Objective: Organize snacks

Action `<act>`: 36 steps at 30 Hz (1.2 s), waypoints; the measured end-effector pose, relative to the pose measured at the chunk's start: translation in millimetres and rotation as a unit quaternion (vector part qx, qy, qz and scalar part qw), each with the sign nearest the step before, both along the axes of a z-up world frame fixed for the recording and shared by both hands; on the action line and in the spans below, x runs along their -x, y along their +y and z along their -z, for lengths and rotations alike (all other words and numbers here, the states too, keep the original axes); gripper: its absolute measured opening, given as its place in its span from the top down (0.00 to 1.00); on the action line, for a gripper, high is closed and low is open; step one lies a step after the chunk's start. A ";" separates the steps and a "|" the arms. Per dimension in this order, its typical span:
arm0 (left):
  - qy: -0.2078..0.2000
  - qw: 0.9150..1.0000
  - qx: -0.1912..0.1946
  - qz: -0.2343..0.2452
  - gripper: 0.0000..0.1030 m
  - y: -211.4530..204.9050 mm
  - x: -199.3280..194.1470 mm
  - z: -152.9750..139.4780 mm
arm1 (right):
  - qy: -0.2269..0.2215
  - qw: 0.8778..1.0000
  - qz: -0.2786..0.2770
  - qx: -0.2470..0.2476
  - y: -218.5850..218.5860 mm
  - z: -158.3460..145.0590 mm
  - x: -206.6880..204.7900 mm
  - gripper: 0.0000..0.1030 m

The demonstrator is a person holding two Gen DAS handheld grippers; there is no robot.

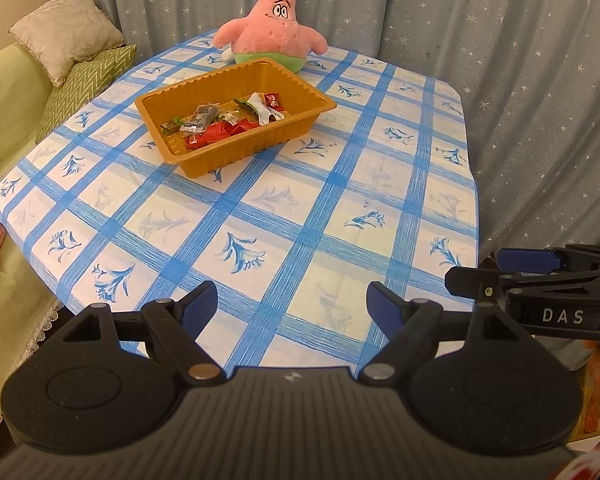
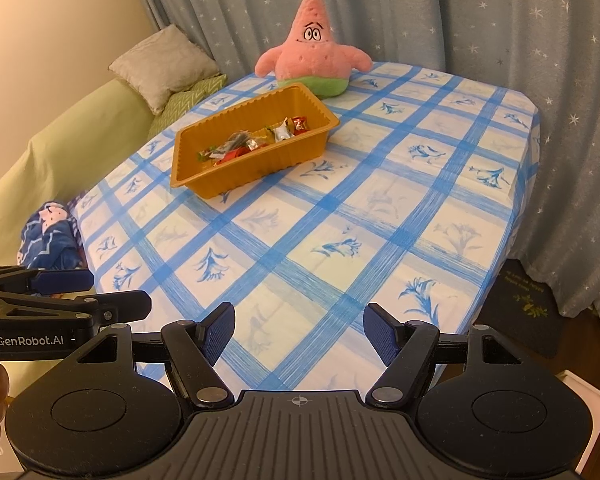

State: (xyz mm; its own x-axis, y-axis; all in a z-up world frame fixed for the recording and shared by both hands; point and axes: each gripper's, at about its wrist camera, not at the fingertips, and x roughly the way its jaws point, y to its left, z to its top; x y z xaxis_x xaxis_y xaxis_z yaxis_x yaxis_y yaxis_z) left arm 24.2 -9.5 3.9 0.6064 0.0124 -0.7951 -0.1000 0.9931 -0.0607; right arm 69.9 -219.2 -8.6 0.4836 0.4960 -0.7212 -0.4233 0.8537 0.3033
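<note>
Clearly both claws hang released, left claw (image 1: pixel 292 306) and right claw (image 2: pixel 299 330) side by side above the near edge of the bench (image 1: pixel 340 200), gripping nothing. Far ahead, well apart from them, sits the orange tray (image 1: pixel 204 160) of wrapped snacks (image 1: pixel 220 122), its long axis running near-left to far-right. Behind it a pink plush star (image 1: pixel 274 26) faces forward before starry curtains (image 1: pixel 500 40); a sofa (image 1: pixel 4 92) lies left

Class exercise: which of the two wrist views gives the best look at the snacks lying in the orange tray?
The left wrist view: it looks down into the orange tray, so the snacks spread out and separate wrappers show. In the right wrist view the tray's near wall hides part of the pile, and the snacks look smaller and bunched.
</note>
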 end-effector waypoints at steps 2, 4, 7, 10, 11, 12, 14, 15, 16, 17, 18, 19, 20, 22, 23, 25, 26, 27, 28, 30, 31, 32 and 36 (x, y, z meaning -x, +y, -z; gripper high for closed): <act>0.000 1.000 0.000 0.000 0.22 0.0 -0.2 0.1 | 0.000 1.000 0.000 0.000 -0.3 0.0 -0.2 0.31; 0.000 1.000 0.000 0.000 0.22 0.0 0.2 -0.1 | 0.000 1.000 0.000 0.000 -0.3 0.1 -0.2 0.31; 0.000 1.000 0.000 0.000 0.22 -0.1 -0.2 0.2 | 0.000 1.000 0.000 0.000 -0.1 0.1 -0.3 0.31; 0.000 1.000 0.000 0.000 0.22 0.1 -0.3 0.3 | 0.000 1.000 0.000 0.000 -0.2 0.2 -0.3 0.31; 0.000 1.000 0.000 0.000 0.22 0.2 -1.0 0.7 | 0.000 1.000 0.000 0.000 -0.2 0.2 -0.4 0.31; 0.000 1.000 0.000 0.000 0.22 0.1 -0.8 0.6 | 0.000 1.000 0.000 0.000 -0.1 0.2 -0.4 0.31; 0.000 1.000 0.000 0.000 0.22 0.1 -1.1 0.7 | 0.000 1.000 -0.001 0.000 -0.1 0.2 -0.5 0.31; 0.000 1.000 0.000 0.000 0.22 0.0 -1.2 0.7 | 0.000 1.000 -0.001 0.000 0.1 0.2 -0.4 0.31; 0.000 1.000 0.000 0.000 0.22 -0.1 -1.0 0.6 | 0.000 1.000 0.000 0.000 -0.1 0.3 -0.5 0.31; 0.000 1.000 0.000 0.000 0.22 -0.1 -1.2 0.7 | 0.000 1.000 0.000 0.000 -0.1 0.3 -0.5 0.31; 0.000 1.000 0.000 0.000 0.22 -0.1 -1.3 0.7 | 0.000 1.000 0.000 0.000 0.3 0.2 -0.4 0.31; 0.000 1.000 0.000 0.000 0.22 -0.4 -0.6 0.3 | 0.000 1.000 0.000 0.000 0.0 0.3 -0.6 0.31; 0.000 1.000 0.000 0.000 0.22 -0.3 -1.3 0.6 | 0.000 1.000 0.000 0.000 0.5 0.3 -0.5 0.31; 0.000 1.000 0.000 0.000 0.22 -0.3 -1.5 0.7 | 0.000 1.000 0.000 0.000 0.0 0.4 -0.8 0.31; 0.000 1.000 0.000 0.000 0.22 -0.4 -1.6 0.7 | 0.000 1.000 0.000 0.000 0.0 0.5 -0.9 0.31; 0.000 1.000 0.000 0.000 0.22 -0.6 -1.2 0.4 | 0.000 1.000 0.000 0.000 0.0 0.5 -0.9 0.31; 0.000 1.000 0.000 0.000 0.22 -0.3 -1.9 0.9 | 0.000 1.000 0.000 0.000 0.4 0.5 -0.9 0.31; 0.000 1.000 0.000 0.000 0.22 -0.5 -1.5 0.7 | 0.000 1.000 0.000 0.000 0.1 0.6 -1.1 0.31; 0.000 1.000 0.000 0.000 0.22 -0.4 -1.9 0.9 | 0.000 1.000 0.000 0.000 0.0 0.7 -1.2 0.31; 0.000 1.000 0.000 0.000 0.22 -0.5 -1.7 0.7 | 0.000 1.000 0.000 0.000 0.5 0.7 -1.2 0.31; 0.000 1.000 0.000 0.000 0.22 -0.4 -2.1 1.0 | 0.000 1.000 0.000 0.000 0.0 0.8 -1.5 0.31; 0.000 1.000 0.000 0.000 0.22 -0.5 -2.1 1.0 | 0.000 1.000 0.000 0.000 0.0 0.9 -1.5 0.31; 0.000 1.000 0.000 0.000 0.22 -0.3 -2.8 1.3 | 0.001 1.000 0.000 0.000 0.2 1.0 -1.9 0.31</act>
State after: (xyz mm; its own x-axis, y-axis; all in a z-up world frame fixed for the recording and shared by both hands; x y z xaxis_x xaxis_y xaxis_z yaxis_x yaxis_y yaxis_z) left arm 27.0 -9.9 2.6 0.6068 0.0129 -0.7948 -0.1004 0.9931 -0.0605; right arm 71.8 -218.9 -9.6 0.4825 0.4959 -0.7220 -0.4235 0.8536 0.3032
